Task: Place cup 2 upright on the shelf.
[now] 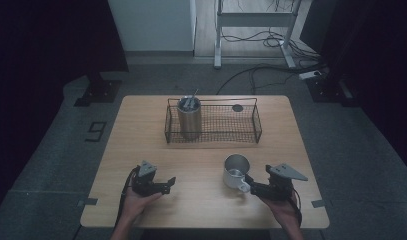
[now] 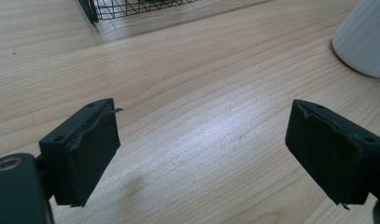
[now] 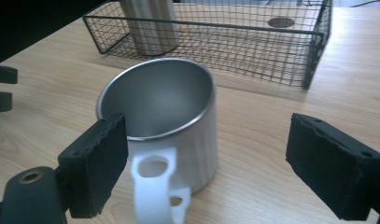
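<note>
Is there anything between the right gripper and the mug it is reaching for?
Nothing visible. The right gripper is open, its fingers either side of the mug's white handle, with bare table between.

High view looks down and forward over the table [image 1: 141,150]; both gripper views sit low, close (sharing mug [image 3: 169,116] and basket [image 3: 253,42]).
</note>
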Available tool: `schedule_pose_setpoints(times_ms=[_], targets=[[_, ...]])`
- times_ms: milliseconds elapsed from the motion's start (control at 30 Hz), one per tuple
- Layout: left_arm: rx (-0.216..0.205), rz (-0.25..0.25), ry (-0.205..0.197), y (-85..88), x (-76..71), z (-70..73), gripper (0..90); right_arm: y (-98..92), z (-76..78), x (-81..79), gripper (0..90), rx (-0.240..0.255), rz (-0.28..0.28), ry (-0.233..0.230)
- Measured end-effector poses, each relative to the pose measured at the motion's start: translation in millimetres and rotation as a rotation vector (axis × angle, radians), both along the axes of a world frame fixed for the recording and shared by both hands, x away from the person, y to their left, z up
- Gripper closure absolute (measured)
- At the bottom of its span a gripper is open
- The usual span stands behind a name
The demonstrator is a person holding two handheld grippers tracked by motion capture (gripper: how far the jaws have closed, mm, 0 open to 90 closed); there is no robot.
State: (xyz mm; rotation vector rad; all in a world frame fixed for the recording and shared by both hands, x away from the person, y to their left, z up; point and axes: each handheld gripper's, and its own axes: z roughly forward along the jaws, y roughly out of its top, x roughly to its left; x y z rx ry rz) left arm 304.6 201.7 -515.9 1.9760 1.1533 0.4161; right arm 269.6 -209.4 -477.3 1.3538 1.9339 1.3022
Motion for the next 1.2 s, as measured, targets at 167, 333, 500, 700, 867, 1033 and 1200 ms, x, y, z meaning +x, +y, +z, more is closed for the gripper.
schedule_pose_setpoints(times_ms=[167, 333, 500, 700, 867, 1033, 1200], targets=[[0.000, 0.003, 0.001, 2.2, 0.5, 0.3, 10.0, 8.3, -0.7, 0.4, 12.7, -0.003, 0.011, -0.006], [-0.005, 0.012, 0.002, 5.2, 1.2, 0.5, 10.0, 16.2, -1.5, 2.7, 12.7, -0.010, 0.023, 0.000], [-0.004, 0.010, 0.005, 5.4, 1.5, -0.2, 10.0, 23.7, -2.1, 4.7, 12.5, -0.020, 0.030, 0.003], [-0.004, 0.010, 0.011, 5.5, 1.6, -1.0, 10.0, 31.7, -3.4, 7.8, 10.8, -0.042, 0.033, 0.005], [-0.005, 0.008, 0.012, 5.6, 1.3, -1.3, 10.0, 36.9, -6.4, 12.9, 8.2, -0.062, 0.040, 0.023], [-0.006, 0.009, 0.014, 6.2, 0.9, -1.4, 10.0, 41.0, -6.5, 19.4, 5.6, -0.083, 0.040, 0.032], [-0.006, 0.011, 0.018, 7.9, 1.2, -1.5, 10.0, 46.0, -5.8, 23.9, 3.1, -0.106, 0.047, 0.040]])
